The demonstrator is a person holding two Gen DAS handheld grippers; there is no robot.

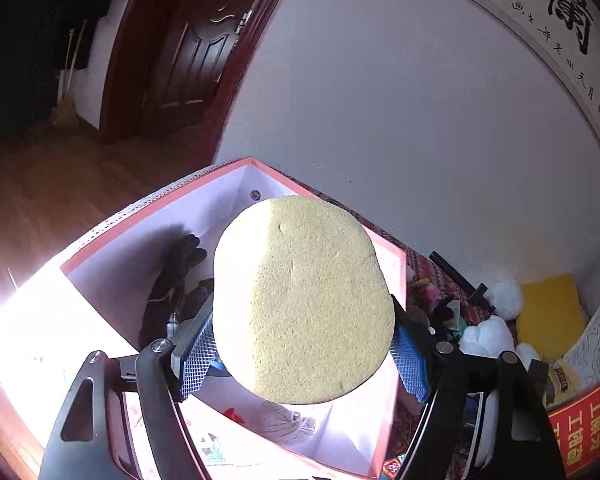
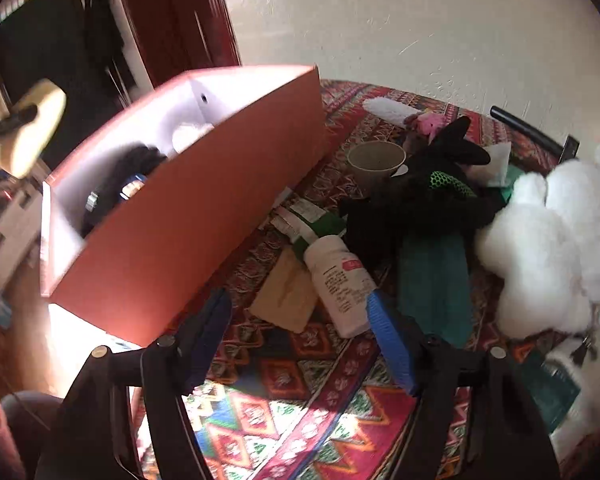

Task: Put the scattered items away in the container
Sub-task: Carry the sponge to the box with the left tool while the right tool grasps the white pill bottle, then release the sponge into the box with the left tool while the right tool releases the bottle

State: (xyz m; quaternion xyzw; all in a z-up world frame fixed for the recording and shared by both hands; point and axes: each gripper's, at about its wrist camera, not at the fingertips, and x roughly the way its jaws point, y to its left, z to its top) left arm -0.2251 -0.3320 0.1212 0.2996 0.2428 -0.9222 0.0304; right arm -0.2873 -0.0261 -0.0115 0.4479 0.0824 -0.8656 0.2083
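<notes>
A plain white wall [image 1: 400,100] rose behind; a dark red-brown panelled door [image 1: 196,60] stood ajar over wooden floor [image 1: 52,184], sunlight glaring low.

Your yellow sponge [image 1: 304,300] hangs above the open red box [image 1: 236,170], white inside. A white bottle [image 2: 338,280] lies tipped on the cloth beside it.

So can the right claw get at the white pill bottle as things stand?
Probably yes: the right claw is open and empty, and the white pill bottle lies uncovered on the patterned cloth just ahead of it.
</notes>
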